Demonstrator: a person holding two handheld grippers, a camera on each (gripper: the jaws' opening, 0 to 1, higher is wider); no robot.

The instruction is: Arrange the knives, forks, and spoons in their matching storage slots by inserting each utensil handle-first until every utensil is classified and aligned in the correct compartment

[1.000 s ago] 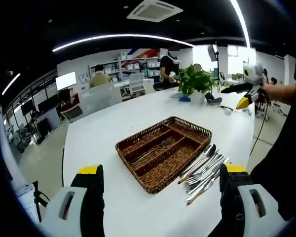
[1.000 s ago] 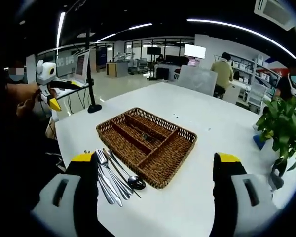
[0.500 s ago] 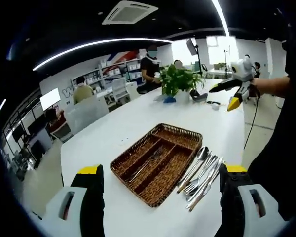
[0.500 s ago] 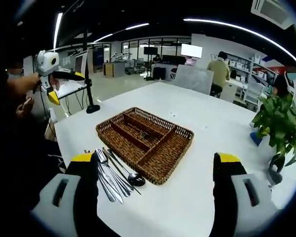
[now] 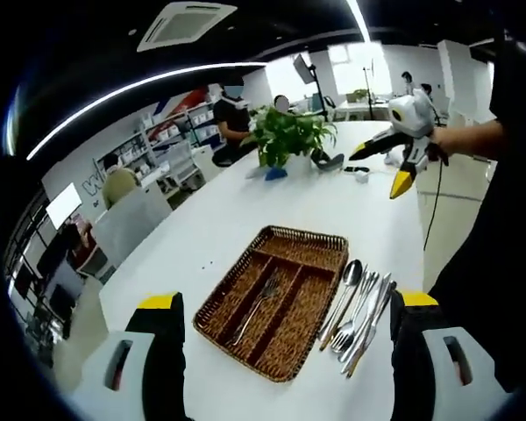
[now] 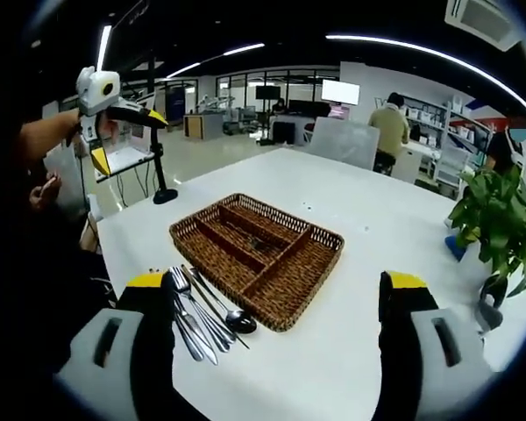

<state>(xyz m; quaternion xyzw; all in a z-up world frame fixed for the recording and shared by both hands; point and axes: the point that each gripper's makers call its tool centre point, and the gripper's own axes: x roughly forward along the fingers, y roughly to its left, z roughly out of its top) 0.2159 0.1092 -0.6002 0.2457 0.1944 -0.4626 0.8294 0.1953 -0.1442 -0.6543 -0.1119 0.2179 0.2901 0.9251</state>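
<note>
Utensils (image 6: 206,314) lie in a loose overlapping bunch at the near edge of the white desk (image 6: 377,237), just beside one long side of the wicker tray (image 6: 256,256), handles and heads mixed so knives, forks and spoons are hard to tell apart. The right gripper (image 6: 276,329) hangs above that edge with its jaws spread wide and nothing between them; the left gripper (image 5: 285,338) is likewise wide open and empty, looking down on the same bunch (image 5: 359,309) and tray (image 5: 276,298). One fork (image 5: 256,303) already rests in a long compartment of the tray. Beyond, a potted plant (image 5: 285,136) stands towards the far end of the desk. The likely trouble: closing on the pile may catch two pieces at once or drag neighbours off the desk edge, because they lie touching and crossed so close to it.
</note>
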